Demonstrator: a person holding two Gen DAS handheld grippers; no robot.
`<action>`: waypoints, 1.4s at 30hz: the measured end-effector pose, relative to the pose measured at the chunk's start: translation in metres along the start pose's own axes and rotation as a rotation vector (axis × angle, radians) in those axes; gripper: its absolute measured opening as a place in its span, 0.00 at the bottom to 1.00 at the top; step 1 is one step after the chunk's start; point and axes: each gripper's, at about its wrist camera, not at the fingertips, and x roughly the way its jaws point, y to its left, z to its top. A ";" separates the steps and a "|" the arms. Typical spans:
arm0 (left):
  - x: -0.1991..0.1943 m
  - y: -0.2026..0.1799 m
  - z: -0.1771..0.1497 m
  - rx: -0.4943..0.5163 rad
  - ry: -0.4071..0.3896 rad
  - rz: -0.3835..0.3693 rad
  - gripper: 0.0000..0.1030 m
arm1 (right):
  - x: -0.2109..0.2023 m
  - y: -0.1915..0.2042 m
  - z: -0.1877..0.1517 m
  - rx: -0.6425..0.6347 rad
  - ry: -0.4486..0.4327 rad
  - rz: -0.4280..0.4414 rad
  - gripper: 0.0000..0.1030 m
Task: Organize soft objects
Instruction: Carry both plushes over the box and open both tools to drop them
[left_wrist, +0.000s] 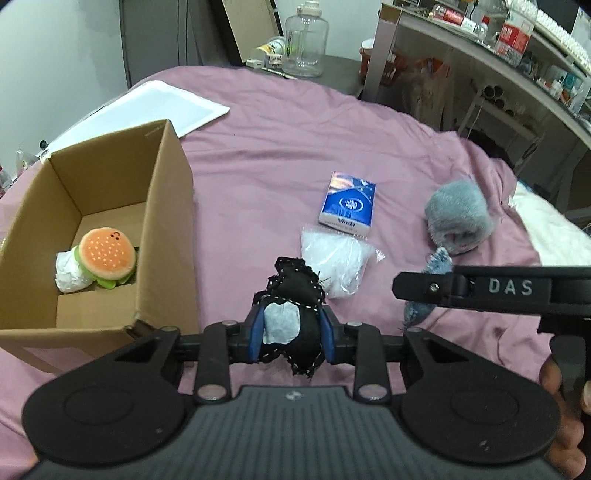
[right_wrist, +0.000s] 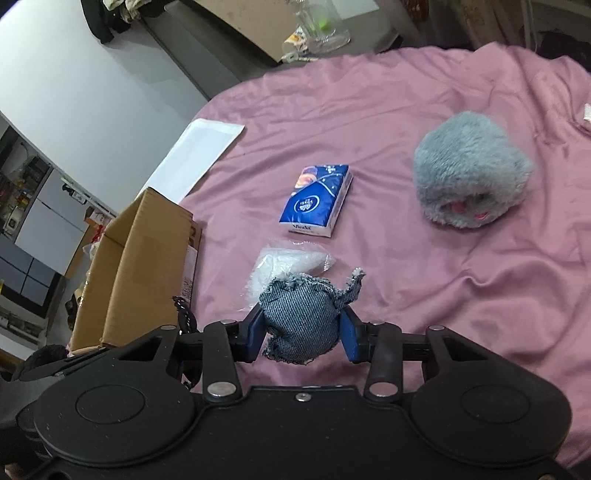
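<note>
Black pouch (left_wrist: 293, 325) clenched in left tongs (left_wrist: 293, 332); cardboard box (left_wrist: 162, 206) lies to their left, nearer. Right tongs (right_wrist: 303, 332) grasp denim pouch (right_wrist: 303, 317).

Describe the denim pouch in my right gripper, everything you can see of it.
The denim pouch is a small, rounded, stuffed bag of blue-grey woven fabric with frayed raw edges and a loose tab sticking up at its upper right. It is pinched between the right gripper's blue fingers, held above the pink sheet, just in front of a clear plastic bag.
</note>
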 end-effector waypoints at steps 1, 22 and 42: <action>-0.003 0.001 0.001 -0.004 -0.006 -0.004 0.30 | -0.003 0.001 0.000 0.003 -0.005 -0.003 0.40; -0.054 0.053 0.033 -0.095 -0.170 -0.042 0.30 | -0.037 0.076 0.013 -0.088 -0.107 -0.018 0.40; -0.063 0.121 0.051 -0.216 -0.219 -0.007 0.30 | -0.012 0.154 0.034 -0.161 -0.139 0.032 0.40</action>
